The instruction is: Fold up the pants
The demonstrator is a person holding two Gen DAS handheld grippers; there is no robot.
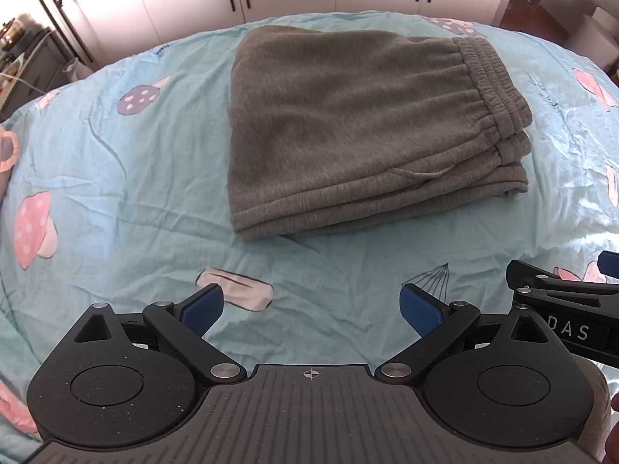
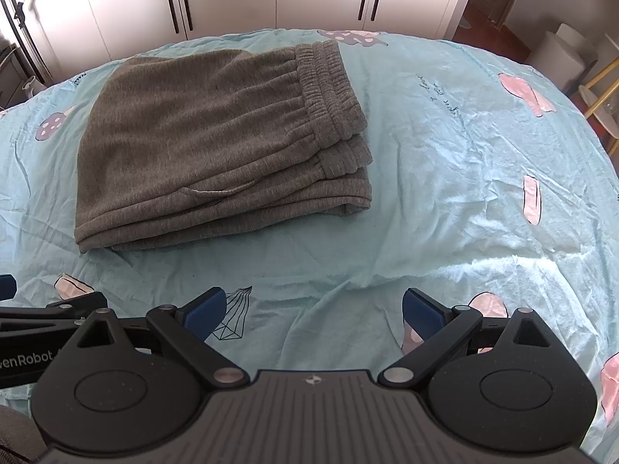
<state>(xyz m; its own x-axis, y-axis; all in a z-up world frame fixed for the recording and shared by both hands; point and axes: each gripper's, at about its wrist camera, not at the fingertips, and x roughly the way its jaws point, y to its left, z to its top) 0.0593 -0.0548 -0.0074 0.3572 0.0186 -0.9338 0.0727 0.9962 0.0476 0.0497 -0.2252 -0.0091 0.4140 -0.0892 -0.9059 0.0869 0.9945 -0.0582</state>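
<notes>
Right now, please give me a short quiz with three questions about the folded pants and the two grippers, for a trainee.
1. True or false: the grey sweatpants lie folded on the bedsheet.
2. The elastic waistband is on which side of the bundle in the right wrist view: A left, B right, C near edge?
3. What does the left gripper or the right gripper hold?

Key: 1 true. 2 B. 3 Nothing; both are open and apart from the sweatpants.

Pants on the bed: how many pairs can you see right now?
1. A grey pair of pants lies folded on the blue bedsheet, ahead of both open grippers, waistband to the right. Nothing else resembling clothing shows.
</notes>
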